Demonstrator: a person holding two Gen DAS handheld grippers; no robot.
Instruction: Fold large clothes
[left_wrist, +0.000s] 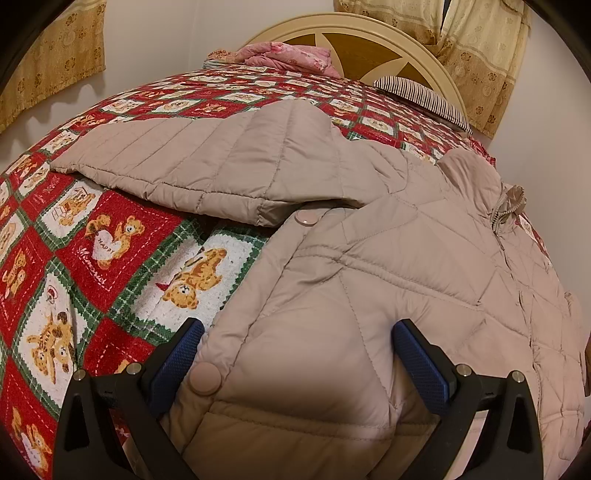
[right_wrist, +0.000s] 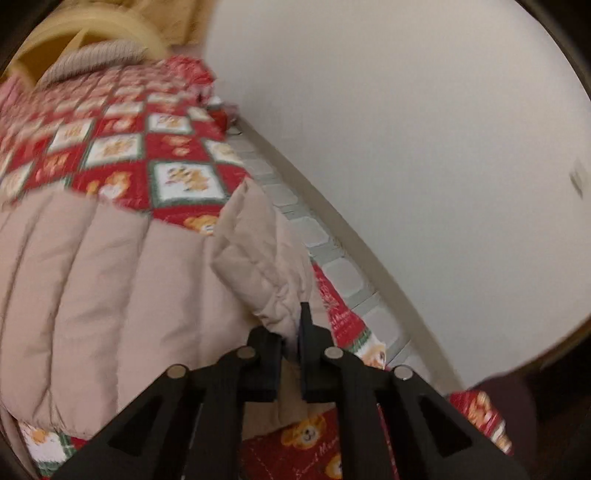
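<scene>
A beige quilted puffer jacket (left_wrist: 388, 258) lies spread on a bed with a red and green teddy-bear blanket (left_wrist: 92, 236). One sleeve (left_wrist: 192, 162) stretches out to the left. My left gripper (left_wrist: 295, 354) is open, its blue-padded fingers (left_wrist: 177, 358) astride the jacket's lower front edge beside a round snap button (left_wrist: 204, 377). In the right wrist view my right gripper (right_wrist: 295, 325) is shut on the cuff of the jacket's other sleeve (right_wrist: 266, 273) and holds it lifted off the blanket (right_wrist: 155, 162). That view is motion-blurred.
A cream and brown headboard (left_wrist: 354, 37) stands at the far end, with a pink folded quilt (left_wrist: 288, 55) and a striped pillow (left_wrist: 421, 96) before it. Curtains (left_wrist: 480, 48) hang behind. A white wall (right_wrist: 406, 129) runs close along the bed's right side.
</scene>
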